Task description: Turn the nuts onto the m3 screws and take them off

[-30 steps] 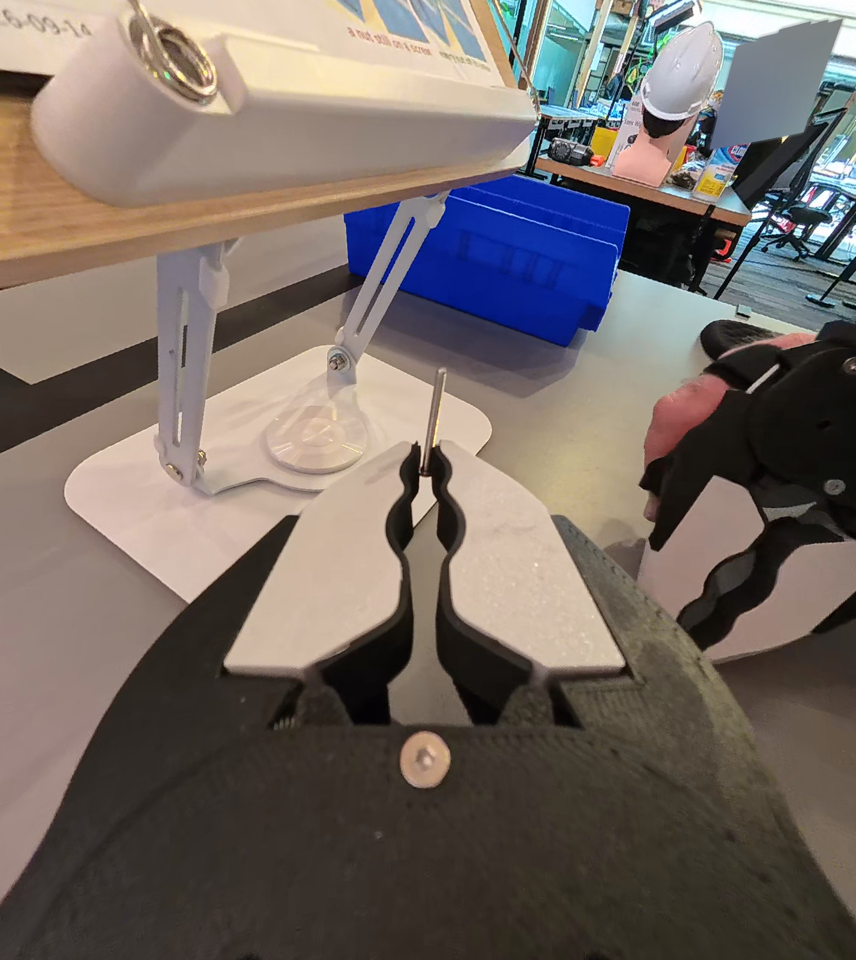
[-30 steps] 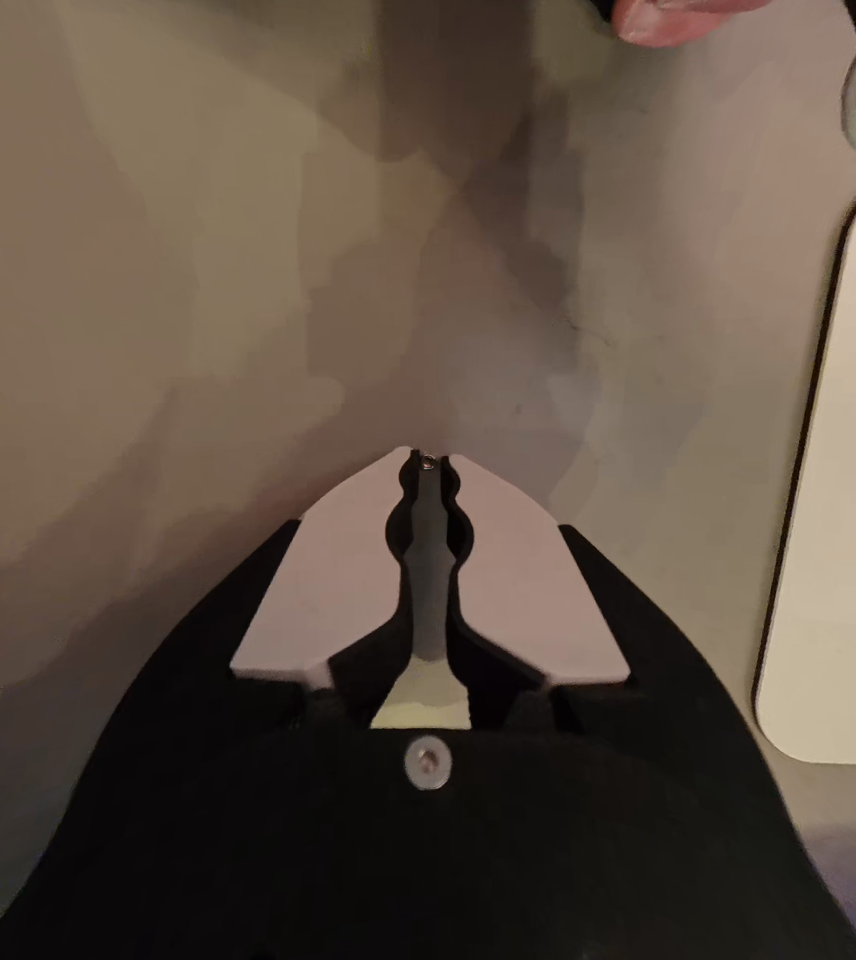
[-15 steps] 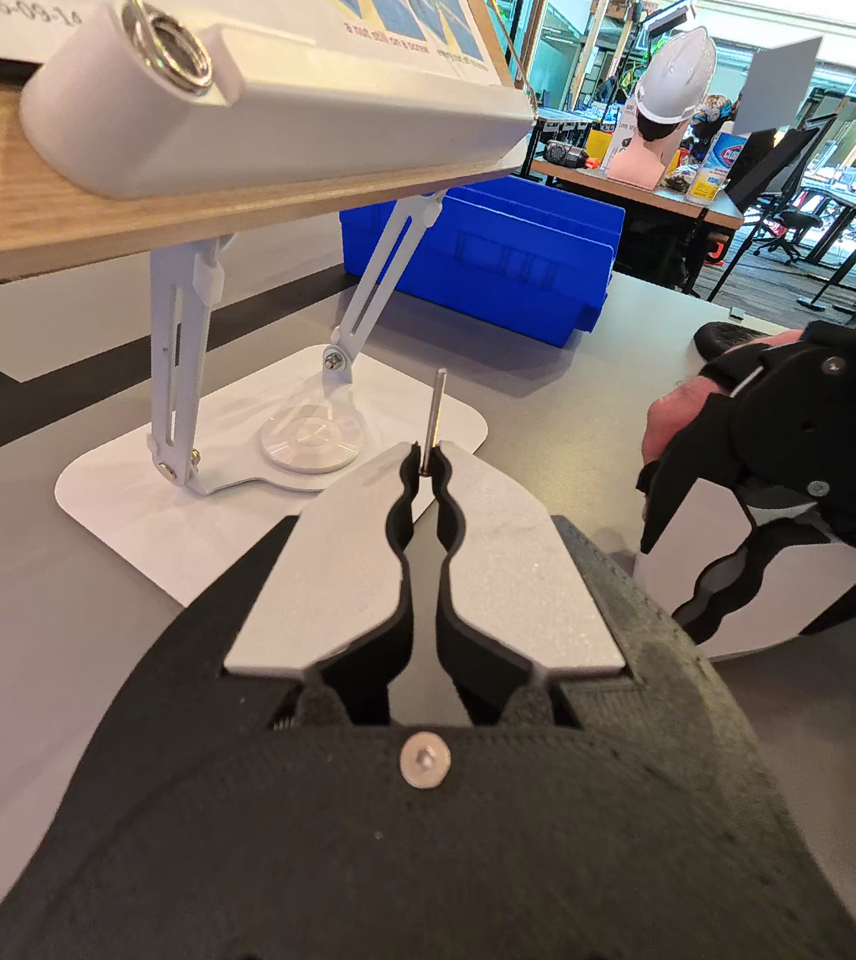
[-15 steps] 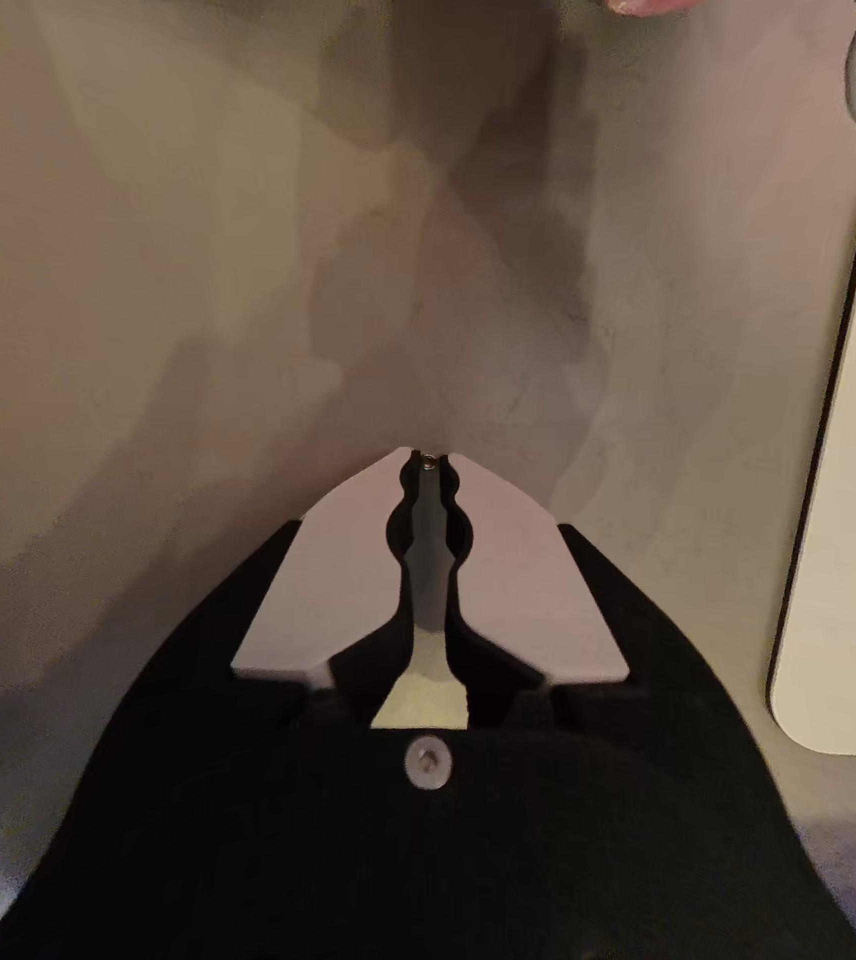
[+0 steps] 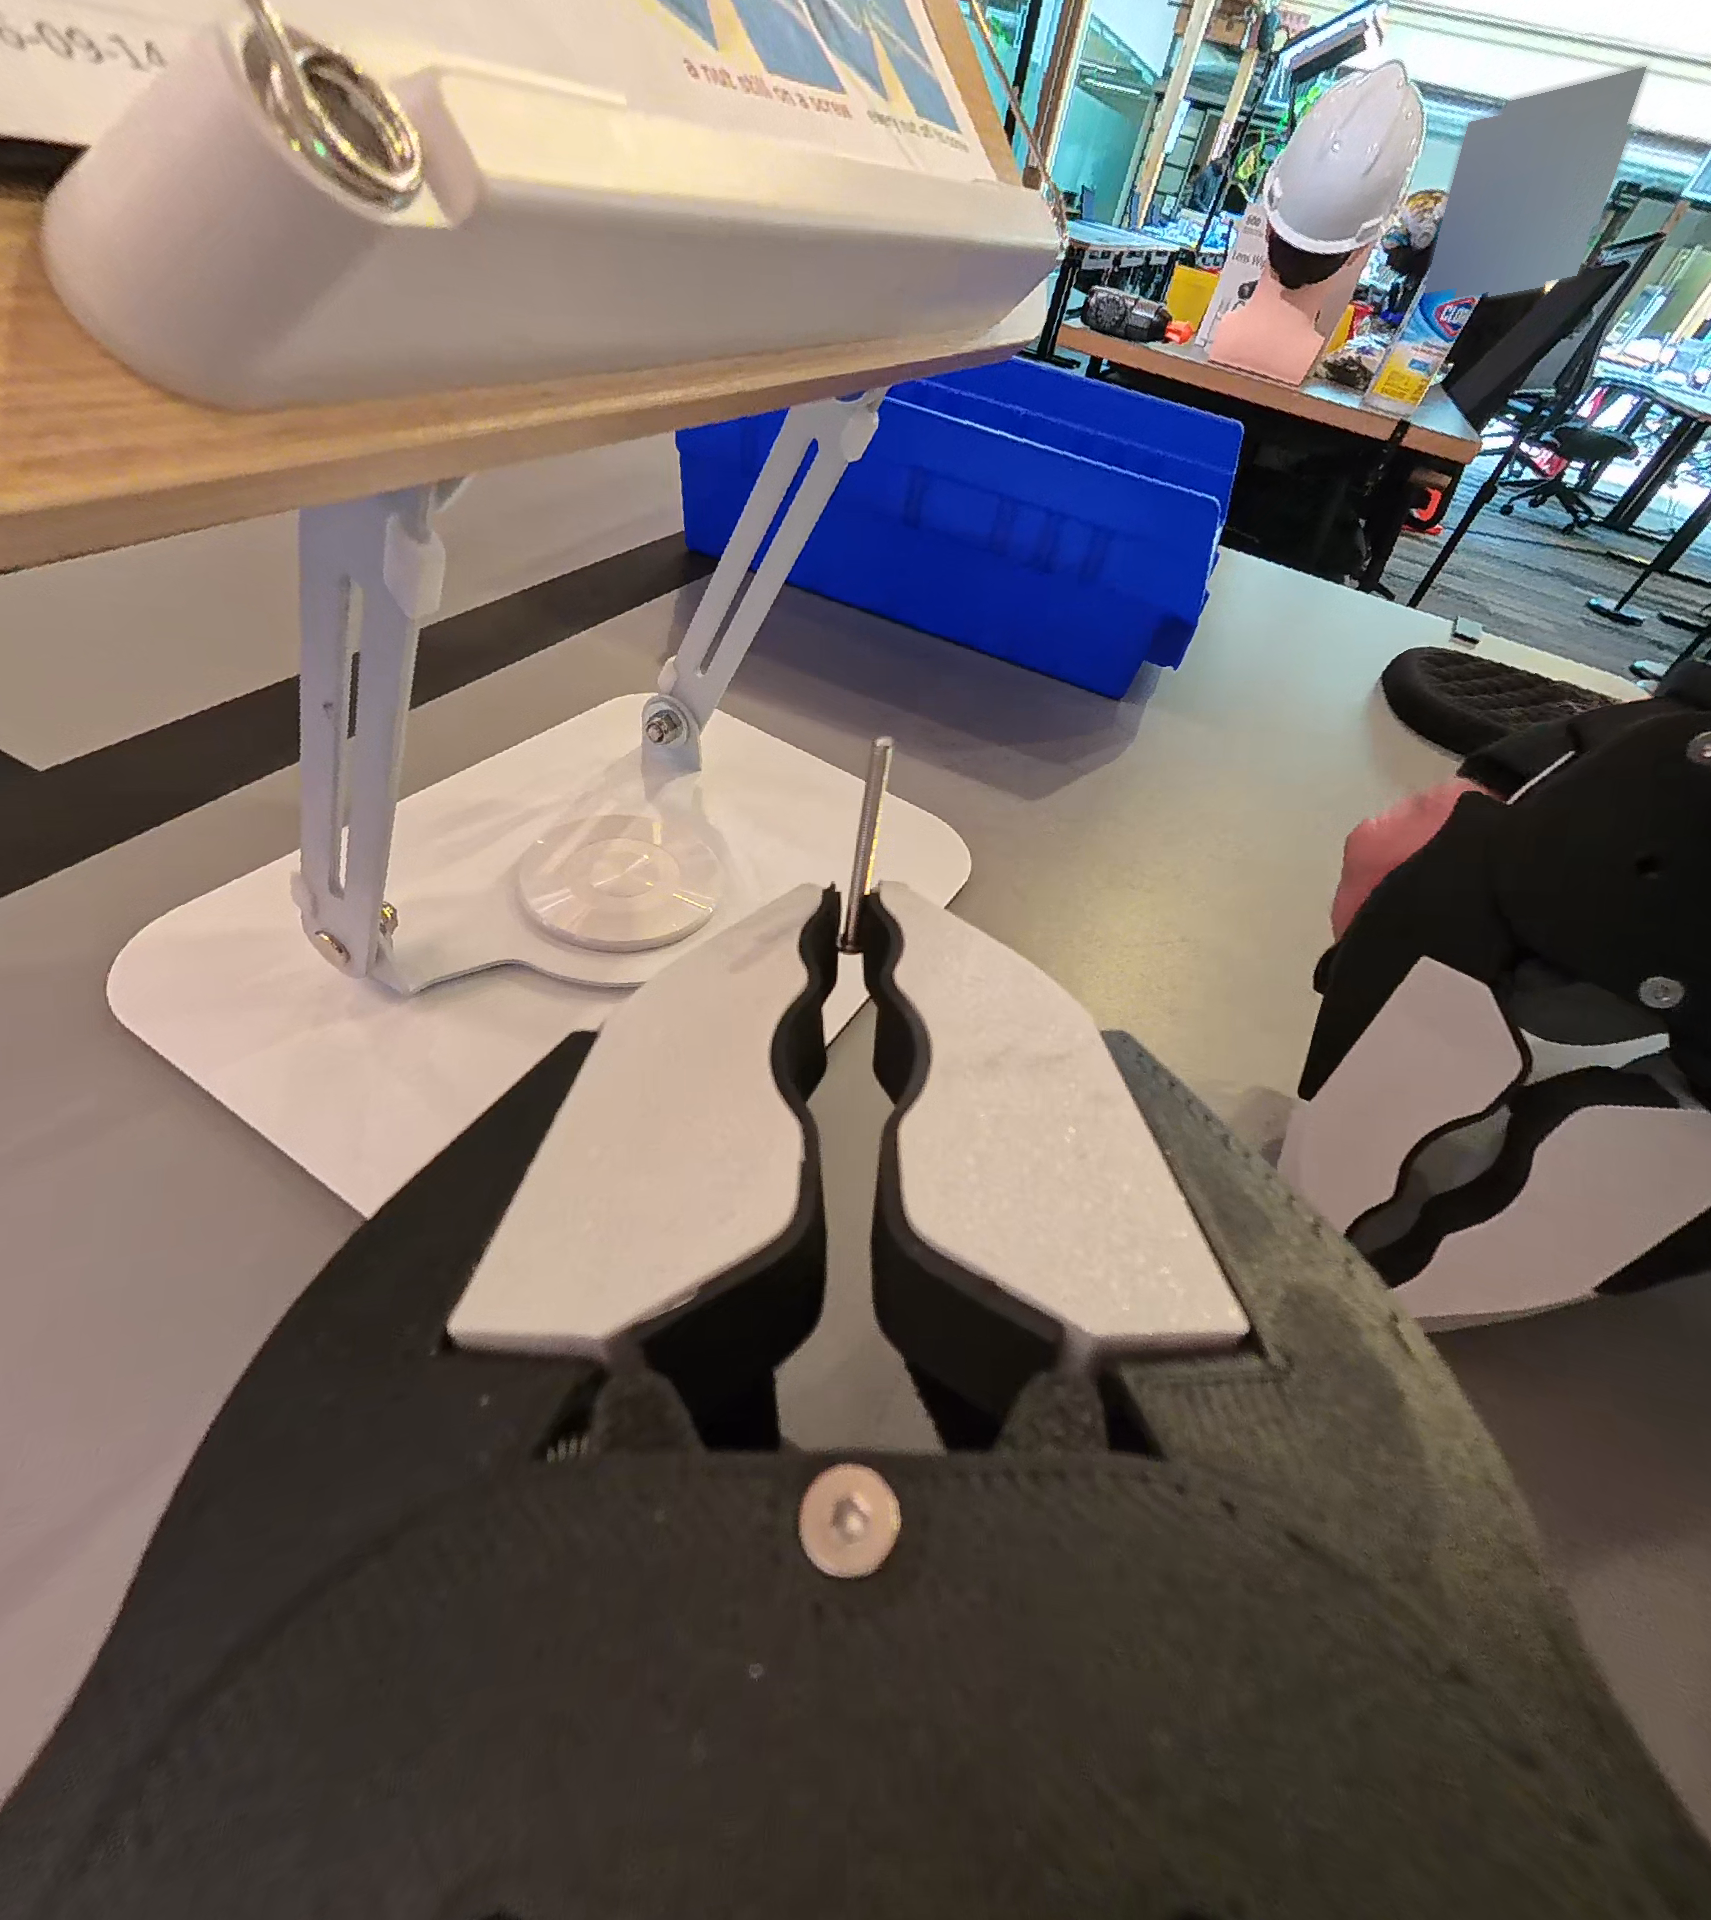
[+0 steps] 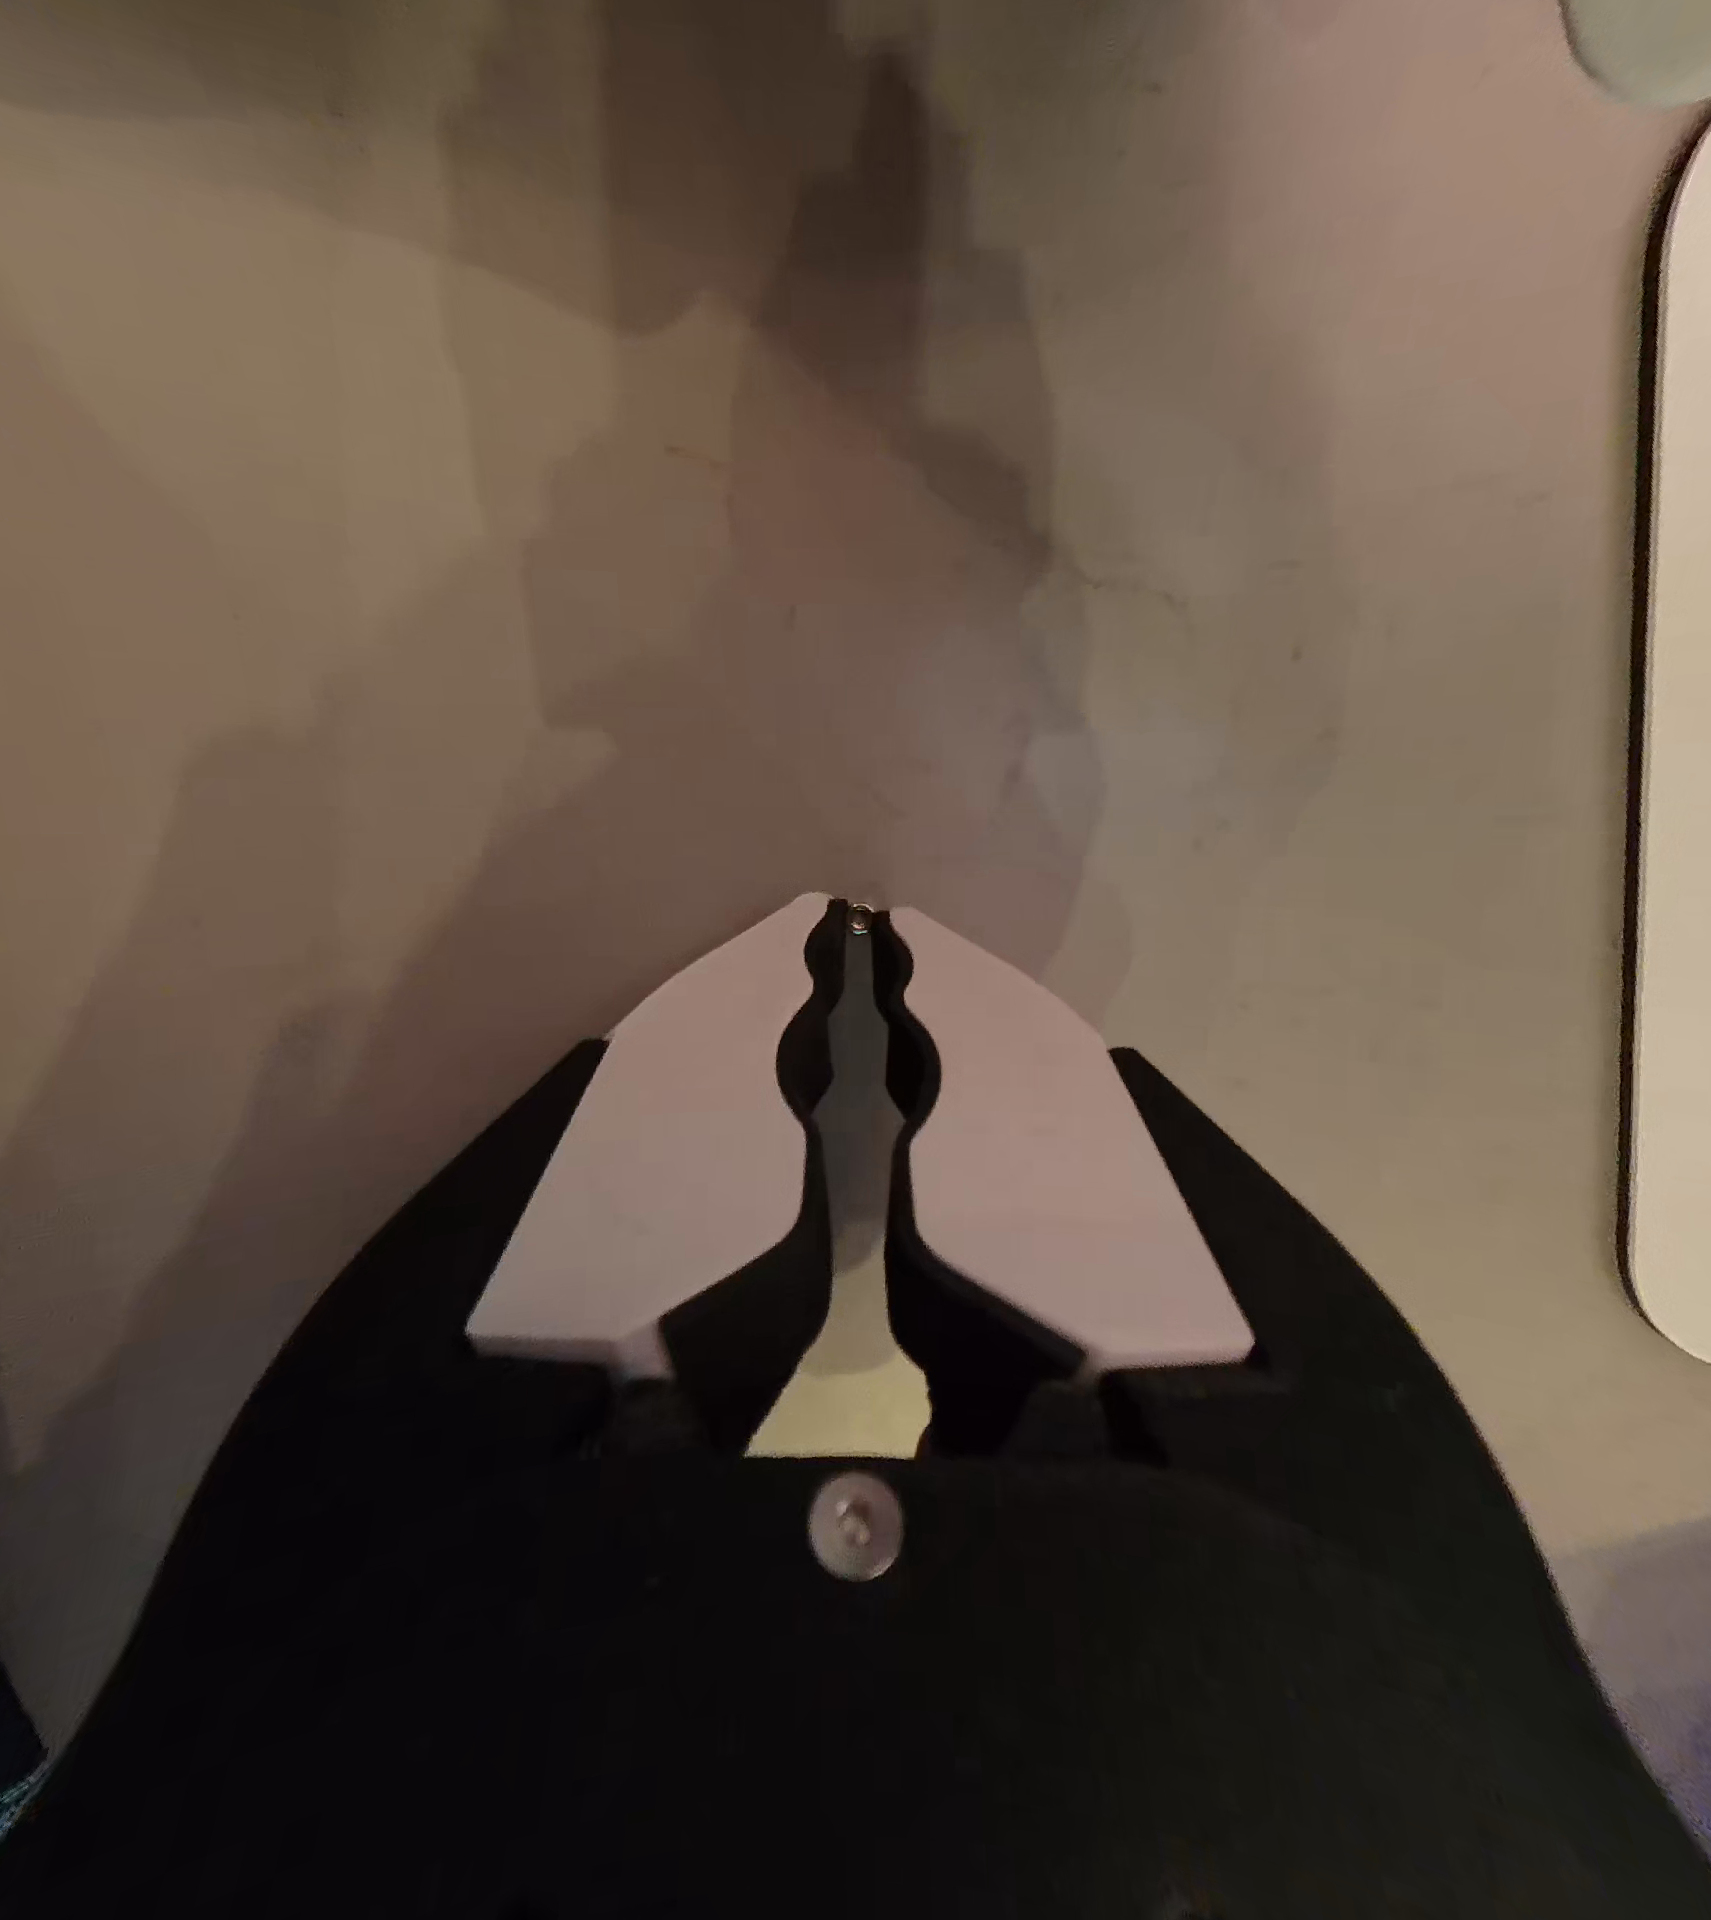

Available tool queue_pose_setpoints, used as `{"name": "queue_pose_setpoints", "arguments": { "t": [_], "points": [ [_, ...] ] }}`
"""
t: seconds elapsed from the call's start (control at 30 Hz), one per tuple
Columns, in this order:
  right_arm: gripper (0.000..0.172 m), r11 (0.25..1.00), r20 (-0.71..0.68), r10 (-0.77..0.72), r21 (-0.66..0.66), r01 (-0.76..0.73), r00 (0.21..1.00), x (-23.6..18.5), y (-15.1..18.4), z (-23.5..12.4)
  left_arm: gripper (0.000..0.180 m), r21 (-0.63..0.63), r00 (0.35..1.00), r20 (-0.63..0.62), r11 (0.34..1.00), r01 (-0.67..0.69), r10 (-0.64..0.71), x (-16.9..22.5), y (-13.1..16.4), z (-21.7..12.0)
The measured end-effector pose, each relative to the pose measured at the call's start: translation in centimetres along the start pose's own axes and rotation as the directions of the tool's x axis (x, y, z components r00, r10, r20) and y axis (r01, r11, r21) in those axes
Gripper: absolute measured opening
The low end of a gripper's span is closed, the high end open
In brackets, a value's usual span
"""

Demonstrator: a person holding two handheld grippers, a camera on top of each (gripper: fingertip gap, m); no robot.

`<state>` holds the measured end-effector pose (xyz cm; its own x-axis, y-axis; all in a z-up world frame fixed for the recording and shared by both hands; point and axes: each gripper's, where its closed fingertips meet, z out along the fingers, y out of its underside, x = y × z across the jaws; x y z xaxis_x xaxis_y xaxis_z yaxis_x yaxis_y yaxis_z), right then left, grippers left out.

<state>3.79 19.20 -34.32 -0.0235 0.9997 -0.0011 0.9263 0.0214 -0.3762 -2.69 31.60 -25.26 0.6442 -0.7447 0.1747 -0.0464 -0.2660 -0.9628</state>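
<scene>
— What have you got in each claw?

— My left claw (image 5: 856, 920) is pinched on a thin, silver threaded metal rod (image 5: 873, 821); the pads press its lower end and the rest stands up out of the tips, nearly upright. My right claw (image 6: 861, 914) is nipped on a tiny, silver metal ring-shaped piece (image 6: 862, 917), held right at the very tips.

— Where is all this?

— Over the grey counter (image 5: 1194, 862). The rod sits just in front of the white rounded base plate (image 5: 238, 997) of a white slotted-arm stand (image 5: 352, 748) carrying a wooden board (image 5: 207, 457). A blue plastic bin (image 5: 986, 551) stands behind it.

— Which step would you say this is?

— Both small parts are gripped and well apart, so I judge it a carrying stage. Any mating would call for fine alignment, since both grips are fingertip-narrow and could let a part twist.

— And the pose?

— The left claw lies low and points forward, nearly level. The right claw points steeply down at the counter, close above it, beside the base plate's edge.
</scene>
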Motion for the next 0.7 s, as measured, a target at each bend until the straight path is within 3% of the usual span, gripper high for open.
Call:
{"name": "queue_pose_setpoints", "arguments": {
  "t": [0.7],
  "points": [
    [0.009, 0.999, 0.040, -0.035, 0.001, 0.035, 0.999, -0.15, -0.09, -0.11, 0.004, -0.004, 1.000, -0.017, 1.000, 0.000, 0.000, 0.30, 0.13, 0.21]
  ]
}}
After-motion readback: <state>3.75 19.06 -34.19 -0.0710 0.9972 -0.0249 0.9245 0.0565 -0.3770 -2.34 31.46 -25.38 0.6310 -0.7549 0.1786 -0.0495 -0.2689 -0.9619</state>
